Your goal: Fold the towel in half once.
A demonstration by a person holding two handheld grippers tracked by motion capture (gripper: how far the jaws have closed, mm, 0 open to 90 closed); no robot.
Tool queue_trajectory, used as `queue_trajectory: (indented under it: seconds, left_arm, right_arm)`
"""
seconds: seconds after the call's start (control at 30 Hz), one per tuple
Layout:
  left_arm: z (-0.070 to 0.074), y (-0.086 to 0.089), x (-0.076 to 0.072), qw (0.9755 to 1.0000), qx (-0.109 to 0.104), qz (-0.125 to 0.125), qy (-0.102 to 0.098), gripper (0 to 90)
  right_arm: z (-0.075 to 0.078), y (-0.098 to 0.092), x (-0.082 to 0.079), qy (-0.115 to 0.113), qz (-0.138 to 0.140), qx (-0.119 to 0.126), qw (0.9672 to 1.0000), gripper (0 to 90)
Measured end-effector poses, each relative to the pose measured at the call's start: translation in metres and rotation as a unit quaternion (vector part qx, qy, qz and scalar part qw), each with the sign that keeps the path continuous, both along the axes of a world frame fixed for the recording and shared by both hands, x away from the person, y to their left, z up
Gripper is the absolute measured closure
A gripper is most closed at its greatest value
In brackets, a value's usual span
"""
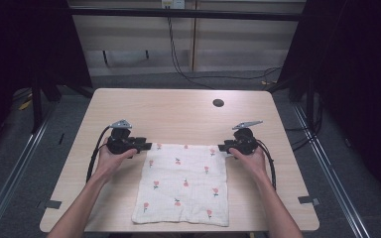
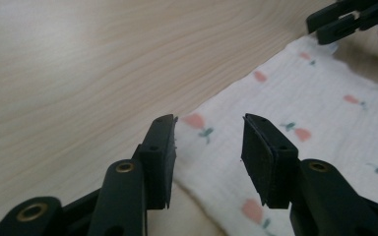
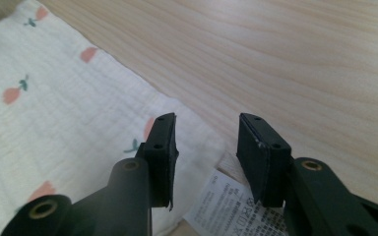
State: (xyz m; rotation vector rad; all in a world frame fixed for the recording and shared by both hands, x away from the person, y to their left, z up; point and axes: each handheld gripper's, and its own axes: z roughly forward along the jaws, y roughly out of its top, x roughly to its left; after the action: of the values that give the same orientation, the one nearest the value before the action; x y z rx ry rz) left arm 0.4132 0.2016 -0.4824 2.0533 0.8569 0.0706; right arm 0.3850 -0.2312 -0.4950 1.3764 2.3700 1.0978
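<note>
On the tabletop (image 1: 129,106), toward 6 o'clock: one cloth (image 1: 183,186), white with small red sprigs, lying flat, near edge at the table's front. One care label (image 3: 226,206) at its far right corner, print too small to read, cut off by the frame. Two claws: left claw (image 1: 148,145) at the 10 o'clock corner, right claw (image 1: 222,147) at 2 o'clock. Both spread, pads clear of the fabric, nothing pinched.
</note>
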Motion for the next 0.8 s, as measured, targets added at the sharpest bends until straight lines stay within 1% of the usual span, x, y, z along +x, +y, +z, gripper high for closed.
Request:
queue_trajectory:
  seconds: [0.03, 0.07, 0.1, 0.13, 0.2, 0.23, 0.27, 0.3, 0.33, 0.37, 0.4, 0.43, 0.47, 0.5, 0.57, 0.6, 0.63, 0.67, 0.77, 0.8]
  left_arm:
    - [-0.001, 0.002, 0.002, 1.0000, 0.001, 0.001, 0.003, 57.5]
    - [-0.003, 0.005, 0.004, 1.0000, 0.001, 0.009, 0.002, 57.4]
    - [-0.003, 0.005, 0.004, 1.0000, 0.001, 0.009, 0.002, 57.3]
    - [-0.004, 0.007, 0.006, 0.9999, -0.004, 0.010, 0.004, 57.3]
    - [-0.005, 0.008, 0.009, 0.9999, -0.001, 0.012, 0.001, 56.0]
    - [-0.007, 0.007, 0.011, 0.9999, -0.007, 0.009, 0.000, 55.8]
    - [-0.007, 0.007, 0.011, 0.9999, -0.007, 0.009, 0.000, 55.6]
    - [-0.009, 0.004, 0.012, 1.0000, -0.001, 0.010, -0.001, 55.6]
    - [-0.013, 0.002, 0.013, 0.9999, 0.007, 0.010, -0.004, 55.1]
    - [-0.013, 0.002, 0.013, 0.9999, 0.007, 0.010, -0.004, 55.1]
    - [-0.017, 0.000, 0.014, 1.0000, -0.002, 0.009, 0.000, 55.1]
    - [-0.017, 0.000, 0.014, 1.0000, -0.002, 0.009, 0.000, 55.1]
    - [-0.017, -0.002, 0.014, 1.0000, -0.003, 0.008, 0.000, 55.1]
    - [-0.018, -0.005, 0.013, 1.0000, 0.007, 0.003, -0.003, 55.1]
    - [-0.019, -0.006, 0.014, 1.0000, 0.006, 0.004, -0.002, 54.8]
    - [-0.021, -0.007, 0.014, 1.0000, 0.004, 0.005, 0.003, 55.1]
    - [-0.021, -0.007, 0.014, 1.0000, 0.004, 0.005, 0.003, 55.8]
    - [-0.023, -0.008, 0.014, 0.9999, 0.016, 0.002, 0.003, 55.7]
    - [-0.026, -0.011, 0.015, 0.9998, 0.017, -0.002, 0.006, 56.7]
    - [-0.027, -0.012, 0.015, 0.9998, 0.018, -0.005, 0.005, 57.6]
  right_arm:
    - [-0.001, 0.000, 0.000, -0.002, 0.002, 0.001, 1.0000, 66.8]
    - [-0.001, 0.001, -0.002, -0.012, 0.001, -0.011, 0.9999, 67.1]
    - [-0.001, 0.001, -0.002, -0.012, 0.001, -0.011, 0.9999, 67.1]
    - [-0.002, 0.001, -0.003, -0.011, 0.001, -0.009, 0.9999, 66.9]
    - [-0.003, 0.002, -0.003, -0.007, 0.004, -0.022, 0.9997, 66.7]
    - [-0.006, 0.004, -0.003, -0.007, 0.007, -0.021, 0.9997, 66.9]
    - [-0.006, 0.004, -0.003, -0.007, 0.007, -0.021, 0.9997, 66.9]
    - [-0.007, 0.005, -0.004, -0.008, 0.009, -0.018, 0.9998, 67.7]
    - [-0.009, 0.006, -0.005, -0.012, 0.015, -0.006, 0.9998, 70.2]
    - [-0.009, 0.006, -0.005, -0.012, 0.015, -0.006, 0.9998, 70.2]
    - [-0.009, 0.008, -0.007, -0.011, 0.015, -0.007, 0.9998, 78.5]
    - [-0.009, 0.008, -0.007, -0.011, 0.015, -0.007, 0.9998, 78.5]
    - [-0.008, 0.008, -0.007, -0.012, 0.016, -0.005, 0.9998, 80.4]
    - [-0.008, 0.008, -0.008, -0.015, 0.018, 0.002, 0.9997, 84.6]
    - [-0.007, 0.007, -0.009, -0.015, 0.016, 0.006, 0.9997, 85.8]
    - [-0.007, 0.007, -0.009, -0.015, 0.015, 0.009, 0.9997, 85.9]
    - [-0.007, 0.007, -0.009, -0.015, 0.015, 0.009, 0.9997, 85.9]
    - [-0.007, 0.006, -0.010, -0.016, 0.014, 0.015, 0.9997, 86.2]
    - [-0.006, 0.005, -0.011, -0.018, 0.013, 0.021, 0.9995, 86.3]
    - [-0.006, 0.006, -0.011, -0.017, 0.014, 0.019, 0.9996, 86.3]
